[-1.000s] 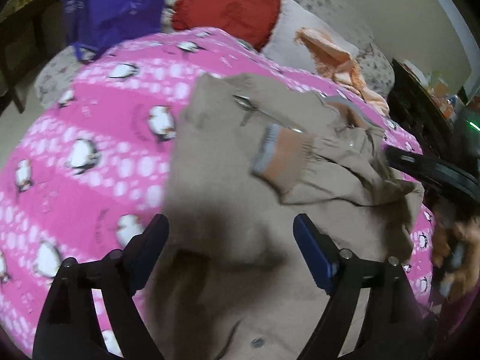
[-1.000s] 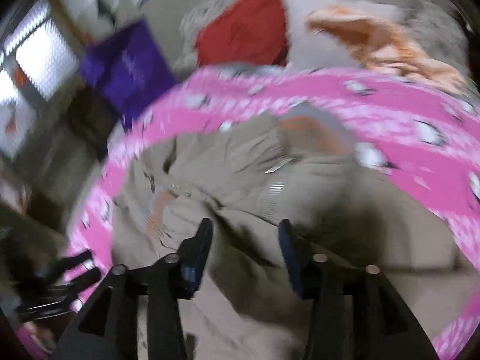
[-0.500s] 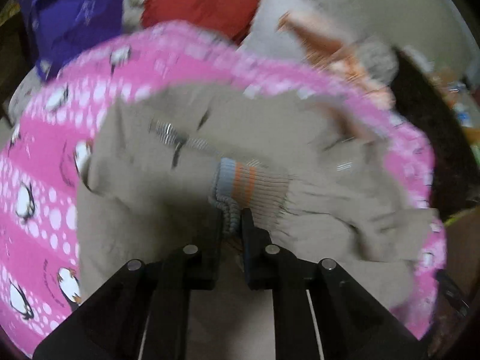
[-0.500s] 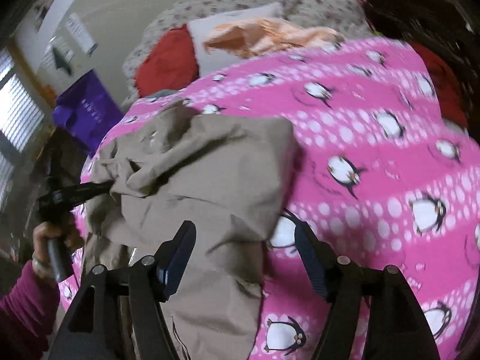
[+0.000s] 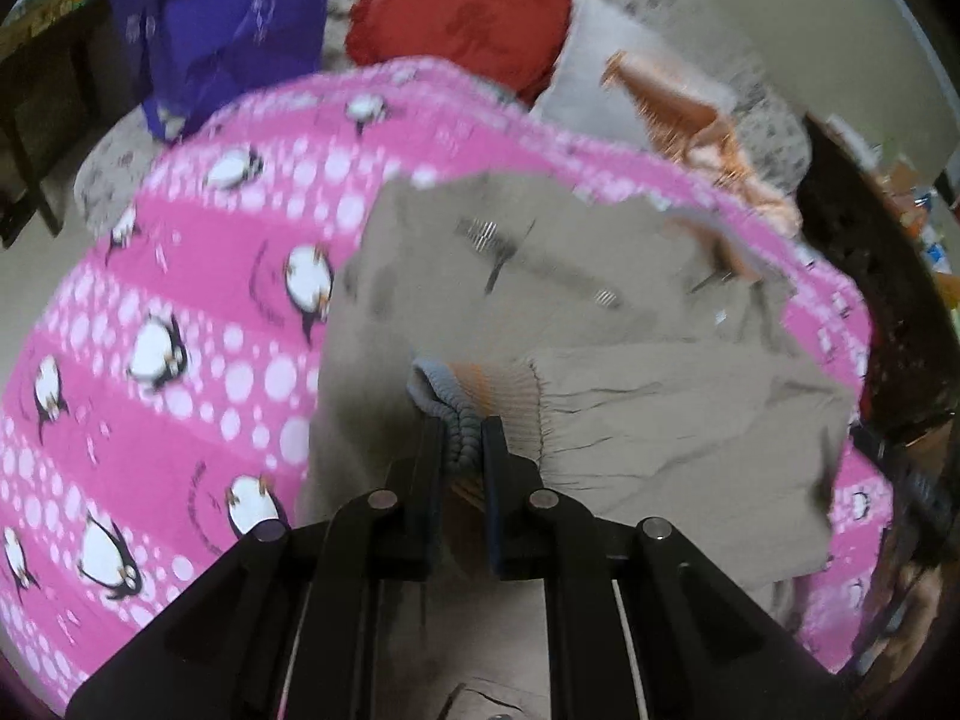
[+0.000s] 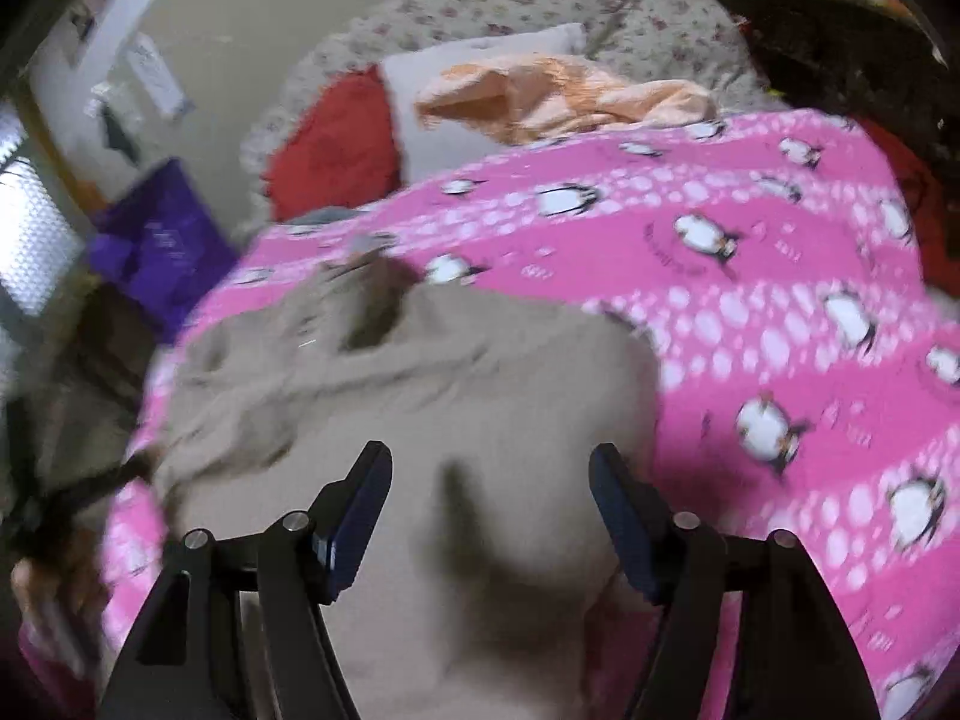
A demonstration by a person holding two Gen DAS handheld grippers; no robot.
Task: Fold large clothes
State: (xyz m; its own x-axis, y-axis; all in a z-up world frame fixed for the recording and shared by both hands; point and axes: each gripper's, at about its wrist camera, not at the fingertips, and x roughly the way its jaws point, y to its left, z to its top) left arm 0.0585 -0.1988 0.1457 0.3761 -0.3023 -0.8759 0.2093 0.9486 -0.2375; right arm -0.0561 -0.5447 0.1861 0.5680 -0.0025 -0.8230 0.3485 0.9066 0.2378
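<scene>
The tan jacket (image 5: pixel 600 324) lay spread across the pink penguin blanket (image 5: pixel 180 312) on the bed, one sleeve folded over its body. That sleeve's ribbed cuff (image 5: pixel 474 387), grey with orange stripes, was pinched between the pressed-together jaws of the left gripper (image 5: pixel 462 438). The right gripper (image 6: pixel 489 480) hovered above the jacket's broad tan panel with its jaws spread wide and nothing between them. To my eye the step in hand was laying the sleeve across the body, early in the fold, since most of the garment looked rumpled and unsquared. The next move seemed to call for setting the cuff down flat, letting go, and the free gripper catching an edge. Beyond the blanket sat a red cushion (image 5: pixel 462 18), an orange cloth (image 6: pixel 558 96) on a white pillow (image 5: pixel 606 78), and a purple bag (image 5: pixel 222 18).
</scene>
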